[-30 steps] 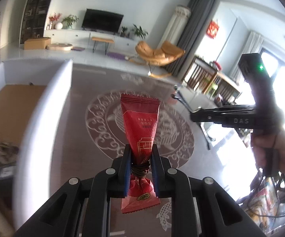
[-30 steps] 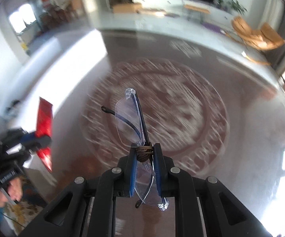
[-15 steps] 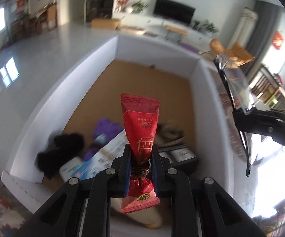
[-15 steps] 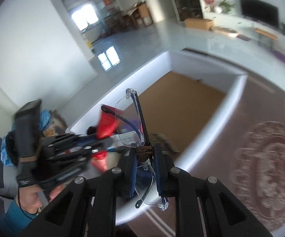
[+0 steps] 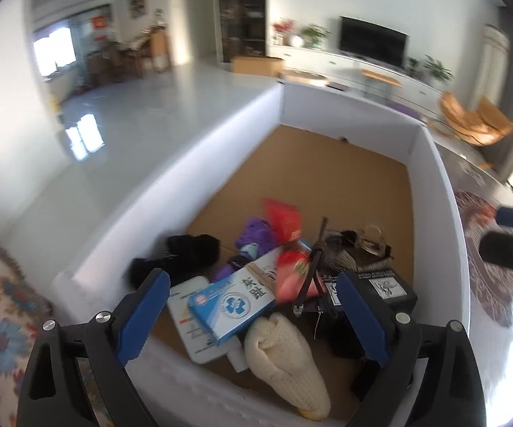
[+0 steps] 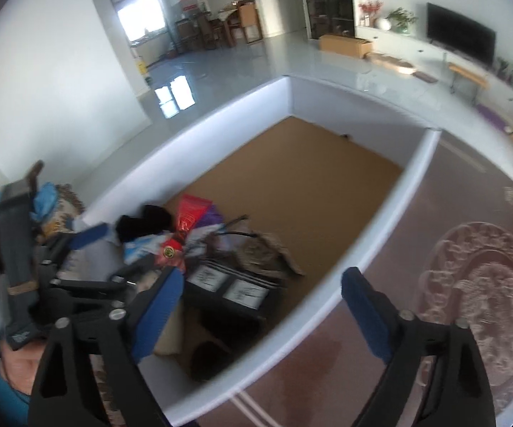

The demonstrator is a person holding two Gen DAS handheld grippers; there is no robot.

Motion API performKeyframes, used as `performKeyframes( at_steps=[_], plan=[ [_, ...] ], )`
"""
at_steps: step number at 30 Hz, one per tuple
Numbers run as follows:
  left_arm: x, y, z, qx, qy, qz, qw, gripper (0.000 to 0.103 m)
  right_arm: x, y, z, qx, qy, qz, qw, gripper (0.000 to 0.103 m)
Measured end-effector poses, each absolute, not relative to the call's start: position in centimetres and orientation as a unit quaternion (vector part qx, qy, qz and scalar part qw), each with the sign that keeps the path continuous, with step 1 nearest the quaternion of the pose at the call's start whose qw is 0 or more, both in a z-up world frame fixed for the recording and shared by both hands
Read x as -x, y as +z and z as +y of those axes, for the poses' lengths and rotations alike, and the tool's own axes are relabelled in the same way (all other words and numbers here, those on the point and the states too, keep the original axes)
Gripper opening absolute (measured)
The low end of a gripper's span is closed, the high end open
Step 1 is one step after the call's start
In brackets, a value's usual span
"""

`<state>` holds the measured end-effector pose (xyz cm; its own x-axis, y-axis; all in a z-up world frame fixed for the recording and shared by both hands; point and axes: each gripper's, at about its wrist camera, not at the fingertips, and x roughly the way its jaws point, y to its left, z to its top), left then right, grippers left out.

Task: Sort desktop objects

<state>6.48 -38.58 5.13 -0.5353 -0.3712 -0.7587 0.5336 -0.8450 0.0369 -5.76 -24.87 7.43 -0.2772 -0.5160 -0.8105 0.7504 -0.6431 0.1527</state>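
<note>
1. The left gripper [image 5: 253,306] hangs over the near end of the white box [image 5: 199,163], aimed down into it. Its jaws are opening, the blue pads [image 5: 142,311] already wide apart, and nothing is pressed between them.
2. The red packet [image 5: 285,242] is free of the pads, blurred, above the pile inside the box. In the right wrist view it shows tilted, its gold seal toward the camera [image 6: 185,227].
3. The right gripper [image 6: 260,313] is over the box's near right wall, partly above the patterned table [image 6: 470,284]. Its jaws are opening too, and no thing is between them.
4. The glasses [image 5: 313,263] are loose over the pile, a dark temple arm standing up beside the red packet. Whether they have landed cannot be told.
5. The pile sits in the box's near end: a blue-and-white carton [image 5: 231,302], a black cloth [image 5: 185,256], a purple item [image 5: 256,238], a cream knitted piece [image 5: 285,359], a black box with white labels [image 5: 384,288] and a brown woven thing [image 5: 356,252].
6. The far half of the box's brown floor [image 5: 327,178] is bare.
7. A hand [image 6: 18,363] grips the left tool's handle at the lower left of the right wrist view.
</note>
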Motion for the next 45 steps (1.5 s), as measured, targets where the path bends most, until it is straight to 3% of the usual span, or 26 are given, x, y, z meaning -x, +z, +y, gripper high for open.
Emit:
performKeyframes(
  at_steps=[8,17,22,45],
  plan=[
    [-10.2,7.3,-36.3,-0.393,-0.847,0.133,0.331,0.096,5.5,8.2,-23.1,-0.436,-0.796,0.158,0.39,0.095],
    [-11.7,8.9,-35.6,-0.41,-0.836,0.137,0.338,0.095,4.2,8.2,-25.0,-0.469,-0.772,0.203,0.377,0.095],
    [-12.4,9.5,-35.3,-0.404,-0.834,0.125,0.353,0.096,3.3,9.3,-25.8,-0.471,-0.77,0.204,0.378,0.101],
    [-14.3,12.0,-37.4,-0.383,-0.825,0.159,0.383,0.096,2.4,11.3,-27.3,-0.483,-0.759,0.179,0.399,0.102]
  ],
)
